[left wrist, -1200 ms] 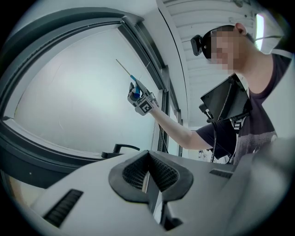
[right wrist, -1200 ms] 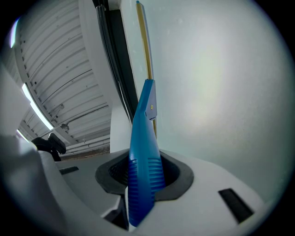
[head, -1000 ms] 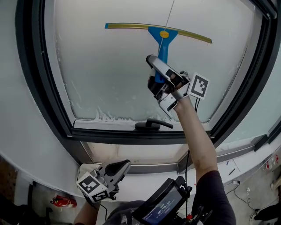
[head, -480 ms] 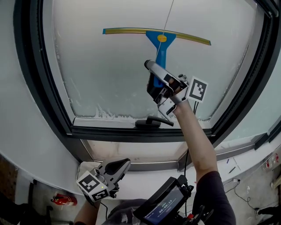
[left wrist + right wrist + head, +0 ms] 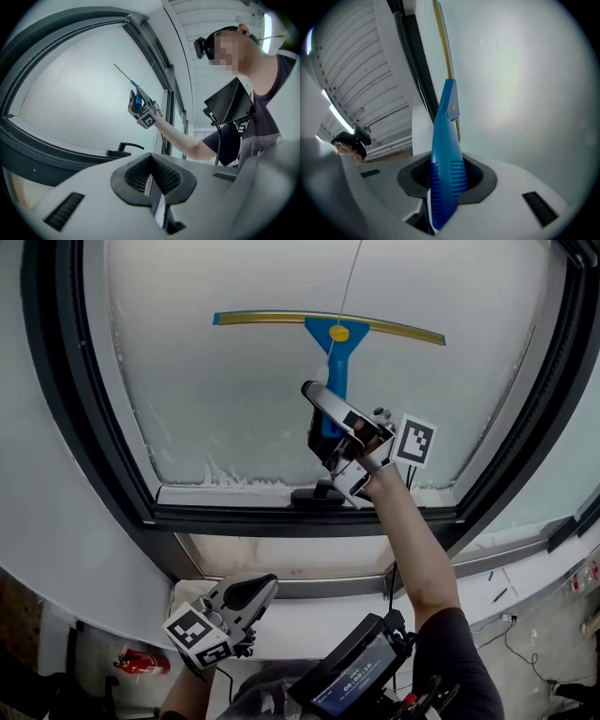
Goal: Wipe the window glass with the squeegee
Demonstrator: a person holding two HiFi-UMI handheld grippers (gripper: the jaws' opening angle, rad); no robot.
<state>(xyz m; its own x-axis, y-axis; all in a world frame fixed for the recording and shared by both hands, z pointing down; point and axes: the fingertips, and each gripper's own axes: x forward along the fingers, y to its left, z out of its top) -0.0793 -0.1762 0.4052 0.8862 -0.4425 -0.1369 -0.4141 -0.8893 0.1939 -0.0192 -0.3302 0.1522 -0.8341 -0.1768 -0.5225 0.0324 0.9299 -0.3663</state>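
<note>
The right gripper was found raised against the window glass, its jaws clamped on the ribbed blue handle of the squeegee. In the right gripper view the handle passed between both pads and ran up and away to the squeegee head. The yellow blade lay across the upper part of the pane, roughly level, with its right end slightly lower than its left, and appeared to be in contact with the glass. The marker cube sat just right of the jaws, and the person's forearm extended from it toward the near edge. A white, uneven residue ran along the lower edge of the pane. A dark lever handle was mounted on the bottom rail of the dark window frame, just below the right gripper. The left gripper was held low and near, well apart from the glass and left of the forearm; the left gripper view showed its pads brought together with nothing between them. A device with a lit screen hung at the person's chest, near the right arm. A red object lay at the near left, below the sill.
</note>
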